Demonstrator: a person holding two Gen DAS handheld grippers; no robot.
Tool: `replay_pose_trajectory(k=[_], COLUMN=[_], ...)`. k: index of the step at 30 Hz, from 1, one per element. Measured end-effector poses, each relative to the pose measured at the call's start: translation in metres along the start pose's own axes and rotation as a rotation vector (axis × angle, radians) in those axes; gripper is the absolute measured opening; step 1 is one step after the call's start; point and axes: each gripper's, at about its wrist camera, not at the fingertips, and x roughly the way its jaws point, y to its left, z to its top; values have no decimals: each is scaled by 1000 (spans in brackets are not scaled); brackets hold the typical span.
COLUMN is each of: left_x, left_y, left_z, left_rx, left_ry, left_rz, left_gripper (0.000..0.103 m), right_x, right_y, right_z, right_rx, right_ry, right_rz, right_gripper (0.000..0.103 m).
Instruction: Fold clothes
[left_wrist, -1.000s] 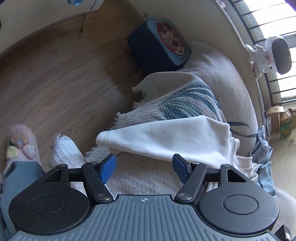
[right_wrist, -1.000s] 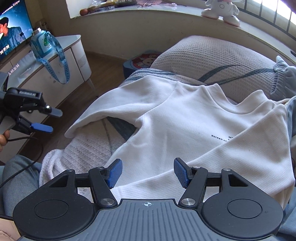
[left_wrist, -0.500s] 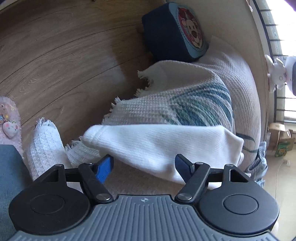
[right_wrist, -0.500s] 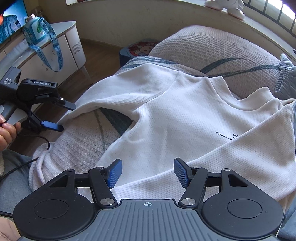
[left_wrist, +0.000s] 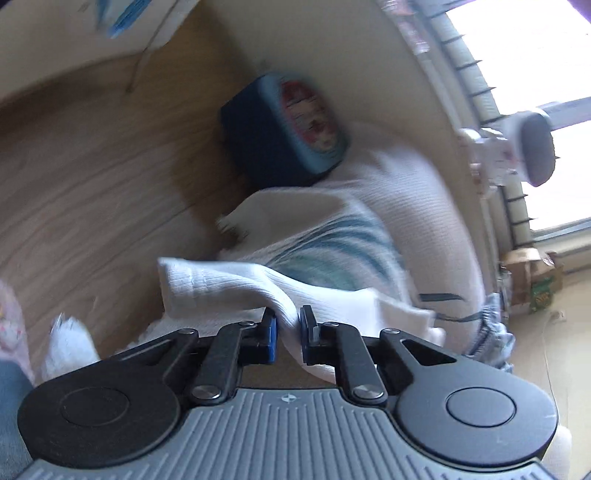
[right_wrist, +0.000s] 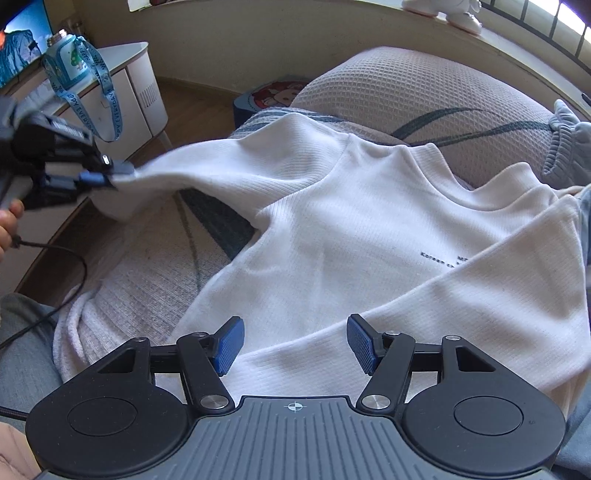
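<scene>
In my left wrist view, my left gripper (left_wrist: 288, 334) has just been closing, and now its jaws pinch the sleeve (left_wrist: 229, 291) of the white sweater (left_wrist: 332, 306) near the cuff. So the sleeve fold can begin, I think. I see no container here.

In my right wrist view, the sweater lies spread on the blanket (right_wrist: 140, 280), its sleeve lifted at the left edge by my left gripper. My right gripper (right_wrist: 295, 345) hangs half open over the hem, holding nothing.
</scene>
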Motion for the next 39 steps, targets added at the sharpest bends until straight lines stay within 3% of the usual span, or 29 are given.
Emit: replay_pose_trajectory(k=[3, 7, 9, 11, 15, 17, 19, 25, 29, 36, 39], left_x=[-28, -42, -36, -20, 12, 21, 22, 10, 7, 1, 1], left_y=[-52, -130, -164, -189, -200, -187, -172, -142, -141, -135, -134], left_z=[-2, -32, -60, -96, -169, -190, -194, -175, -166, -154, -154], left_rx=[184, 413, 522, 630, 812, 838, 832, 814, 781, 731, 736], left_ry=[-86, -64, 10, 127, 335, 414, 441, 388, 356, 304, 300], left_rz=[-69, -250, -334, -372, -314, -271, -229, -130, -103, -80, -75], left_gripper=[10, 9, 9, 9, 10, 10, 13, 28, 30, 36, 37], right_x=[-9, -21, -30, -39, -59, -67, -74, -95, -86, -37, -21], right_y=[-10, -29, -41, -54, -80, -92, -102, -118, -115, -91, -81], right_z=[-8, -25, -36, -49, -73, -82, -88, -85, -80, -94, -95], right_rx=[38, 93, 133, 178, 269, 304, 326, 350, 351, 375, 360], right_ry=[-11, -17, -20, -24, -37, -44, -49, -135, -149, -25, 8], right_rz=[-16, -48, -70, -95, -152, -180, -211, -241, -130, 81, 100], right_gripper=[63, 63, 63, 63, 63, 63, 63, 63, 63, 63, 58])
